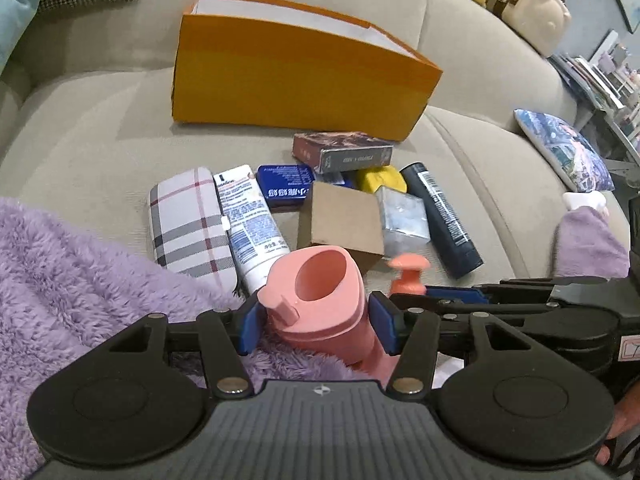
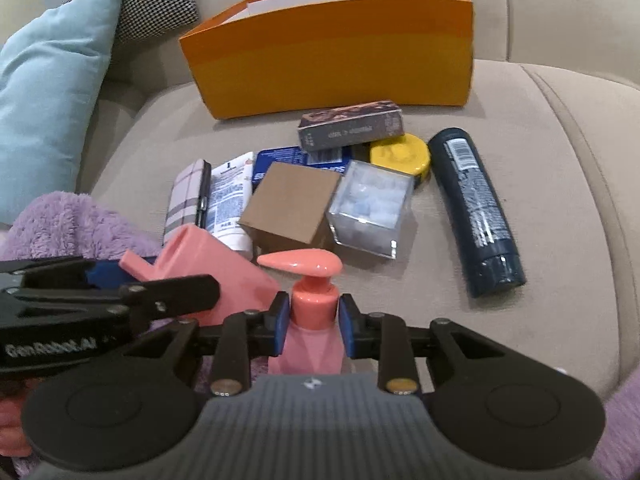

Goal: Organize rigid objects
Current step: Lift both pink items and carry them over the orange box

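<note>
In the left wrist view, the left hand-held gripper (image 1: 316, 322) sat low in the frame, its blue pads clamped on either side of a pink container (image 1: 320, 300) whose open mouth faced up. Just right of it the pink pump bottle (image 1: 406, 278) showed blurred, with the right tool's black linkage crossing the lower right.

In the right wrist view, the right hand-held gripper (image 2: 310, 326) was at bottom centre, its pads closed on the neck of the pink pump bottle (image 2: 310, 320), which stood upright with its spout pointing left. The pink container (image 2: 208, 276) lay tilted at lower left, behind the left tool.

The loose items lay mid-frame on a beige sofa cushion (image 2: 520, 340): a plaid case (image 2: 186, 196), a white tube (image 2: 230, 200), a brown cardboard box (image 2: 292, 204), a clear plastic cube (image 2: 370, 212), a yellow round tin (image 2: 400, 156) and a dark bottle (image 2: 476, 212) lying on its side. An orange box (image 2: 332, 52) stood open at upper centre, behind them. Purple fleece (image 1: 80, 280) filled the lower left.
</note>
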Demonstrator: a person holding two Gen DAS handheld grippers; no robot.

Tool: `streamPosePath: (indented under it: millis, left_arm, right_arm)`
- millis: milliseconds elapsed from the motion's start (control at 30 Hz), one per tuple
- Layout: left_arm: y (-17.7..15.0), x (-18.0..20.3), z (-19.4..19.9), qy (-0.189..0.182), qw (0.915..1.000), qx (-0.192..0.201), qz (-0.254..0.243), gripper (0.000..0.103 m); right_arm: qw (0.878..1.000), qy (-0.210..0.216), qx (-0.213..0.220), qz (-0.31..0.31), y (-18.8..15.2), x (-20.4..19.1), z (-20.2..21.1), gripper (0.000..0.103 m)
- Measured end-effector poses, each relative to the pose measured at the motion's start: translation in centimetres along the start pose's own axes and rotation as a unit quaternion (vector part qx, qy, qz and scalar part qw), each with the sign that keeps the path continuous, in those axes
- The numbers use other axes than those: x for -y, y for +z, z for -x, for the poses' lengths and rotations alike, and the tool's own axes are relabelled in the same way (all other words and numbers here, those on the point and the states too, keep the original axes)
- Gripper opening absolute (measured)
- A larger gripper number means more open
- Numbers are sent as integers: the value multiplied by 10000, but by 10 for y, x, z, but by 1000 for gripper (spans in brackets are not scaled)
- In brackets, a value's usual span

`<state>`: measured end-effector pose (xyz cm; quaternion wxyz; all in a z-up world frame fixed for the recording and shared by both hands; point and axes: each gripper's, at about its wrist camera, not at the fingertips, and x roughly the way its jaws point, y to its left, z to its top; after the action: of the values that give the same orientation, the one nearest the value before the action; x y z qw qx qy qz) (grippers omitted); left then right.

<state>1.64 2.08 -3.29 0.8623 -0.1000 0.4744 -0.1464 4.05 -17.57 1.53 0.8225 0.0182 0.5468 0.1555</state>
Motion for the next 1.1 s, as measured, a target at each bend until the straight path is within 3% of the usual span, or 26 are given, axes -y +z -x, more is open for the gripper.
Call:
streamPosePath:
  millis: [333, 600, 700, 900, 1000, 1100]
  left_arm:
    - [6, -11, -11, -5, 9991, -47, 413, 63]
    - [20, 3, 24, -52, 9993, 361, 111, 62]
    - [49, 9, 42, -138, 9979, 611, -131, 62]
    - [141, 1, 55, -193, 9942, 895, -568, 62]
    - [191, -5, 45, 19, 9912, 924, -952, 63]
    - [237, -18, 14, 211, 9897, 693, -1232, 62]
  right_arm:
    - [9980, 307, -277, -478, 15, 22, -24, 29]
    - [9993, 338, 65, -140, 20, 10, 20, 26]
    - [9980, 433, 453, 21, 45, 8, 44, 26]
    - [9922, 805, 948, 27, 136, 20, 63, 27]
    - [9891, 939, 1132, -92, 191, 27, 56, 27]
    - [9896, 783, 1208, -59, 238, 27, 30, 27]
